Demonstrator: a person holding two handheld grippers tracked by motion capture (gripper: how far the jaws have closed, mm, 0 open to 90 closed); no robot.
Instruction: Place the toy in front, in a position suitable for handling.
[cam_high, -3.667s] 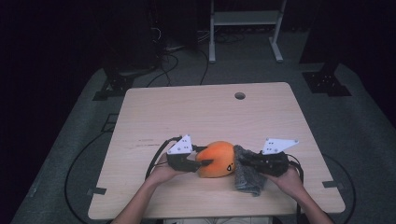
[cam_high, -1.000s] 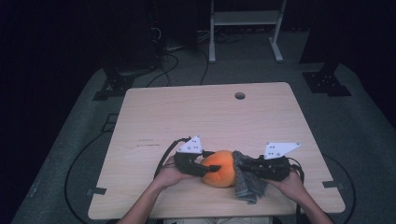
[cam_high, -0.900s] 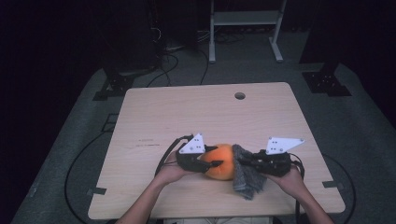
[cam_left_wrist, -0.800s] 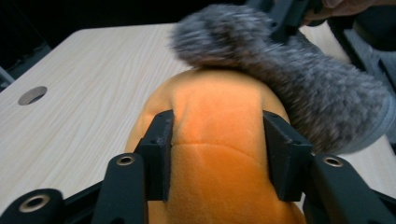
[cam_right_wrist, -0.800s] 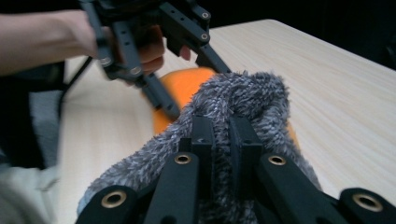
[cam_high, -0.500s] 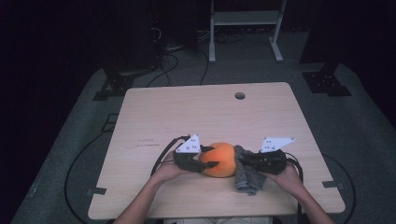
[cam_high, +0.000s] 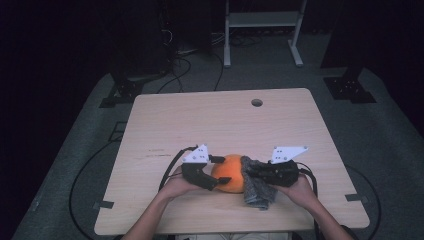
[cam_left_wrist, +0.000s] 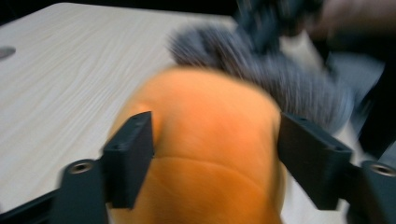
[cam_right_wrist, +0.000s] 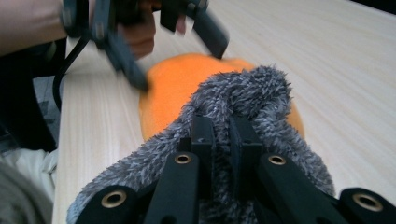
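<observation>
My left claw (cam_left_wrist: 212, 154) had just been opening, its jaws standing clear on either side of the orange ball (cam_left_wrist: 205, 154) on the worktop (cam_high: 210, 120). My right claw (cam_right_wrist: 220, 135) clenched the grey cloth (cam_right_wrist: 243, 102), draped against the ball's far side.

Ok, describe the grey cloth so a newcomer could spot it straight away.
On the wooden table, look at the near edge between the two hands. The cloth is a fuzzy grey bunch pinched in the right gripper, pressed against the orange ball: the only grey, shaggy thing there.

The left tool (cam_left_wrist: 212, 163), jaws just opening, straddles the orange ball (cam_left_wrist: 205, 149) before the grey cloth (cam_left_wrist: 289, 79).
</observation>
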